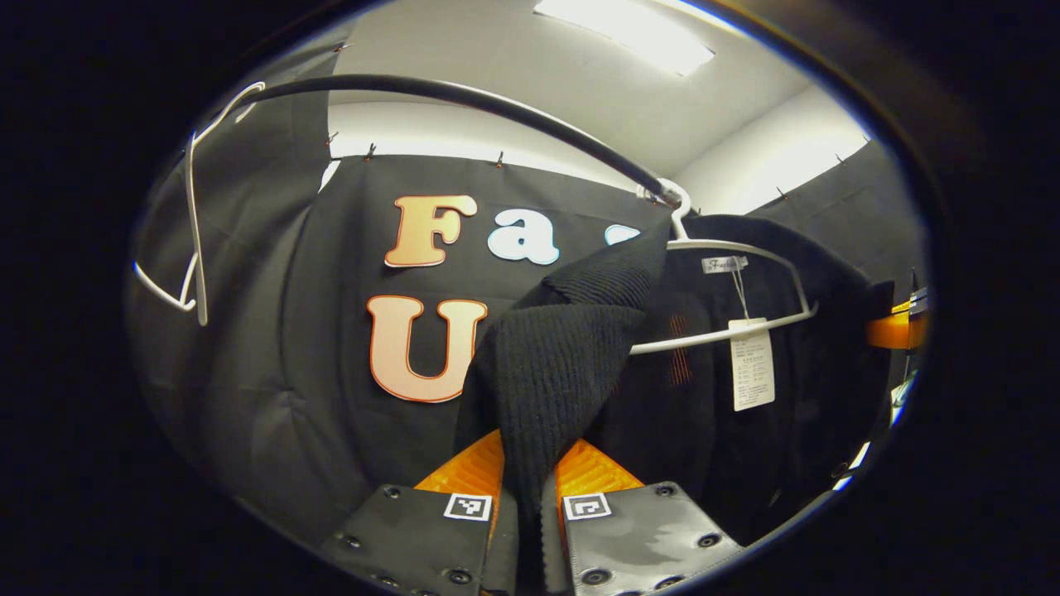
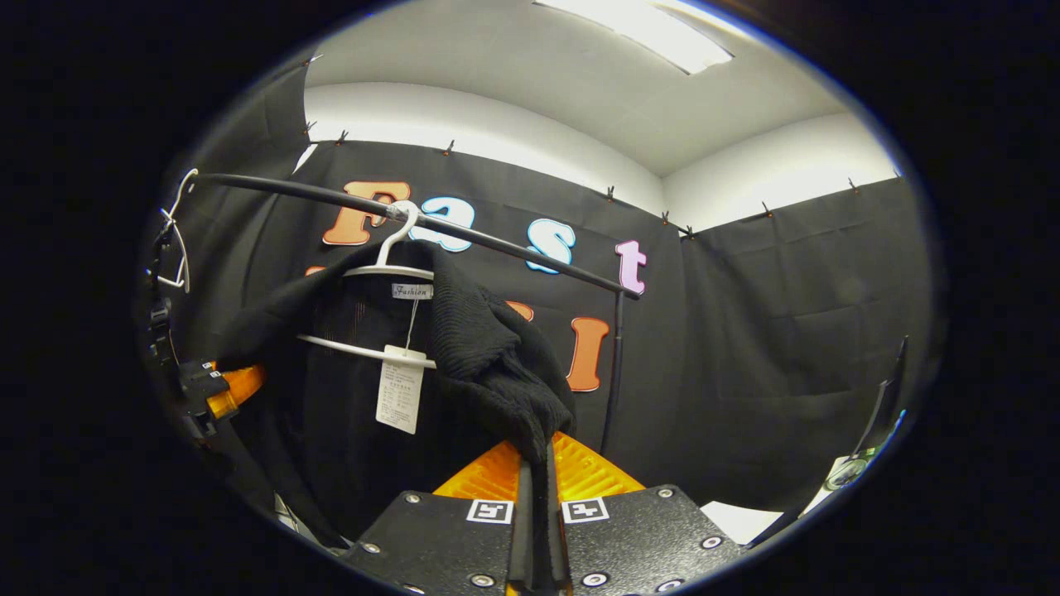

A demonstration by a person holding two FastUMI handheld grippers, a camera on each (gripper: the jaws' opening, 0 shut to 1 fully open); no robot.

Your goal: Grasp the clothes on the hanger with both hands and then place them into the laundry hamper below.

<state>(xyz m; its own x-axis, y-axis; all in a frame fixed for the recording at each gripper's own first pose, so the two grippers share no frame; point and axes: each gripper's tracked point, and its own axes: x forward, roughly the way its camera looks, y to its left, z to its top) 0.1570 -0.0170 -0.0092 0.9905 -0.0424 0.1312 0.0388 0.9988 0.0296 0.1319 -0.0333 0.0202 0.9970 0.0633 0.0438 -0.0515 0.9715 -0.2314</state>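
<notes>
Black ribbed knit garment (image 1: 563, 348) hanging on a white hanger (image 1: 745, 290) from a dark rail (image 1: 464, 95). The knit is coarse and dark throughout, with a small label at the neck and a white paper tag (image 1: 752, 364) dangling on a string inside the open front. One shoulder is drawn off the hanger and stretched down into the left gripper (image 1: 528, 497), whose fingers are clamped on a fold of the fabric. In the right gripper view, the opposite shoulder of the garment (image 2: 489, 356) is likewise pulled down into the right gripper (image 2: 537, 497), its fingers closed on the bunched knit; the hanger (image 2: 389, 273) sits on the rail (image 2: 497, 236). A second, bare white hanger (image 1: 195, 223) hangs at the rail's far end. Behind the rail hangs the black cloth wall (image 1: 331, 397); above it, a white ceiling with a light panel (image 1: 629, 33).
</notes>
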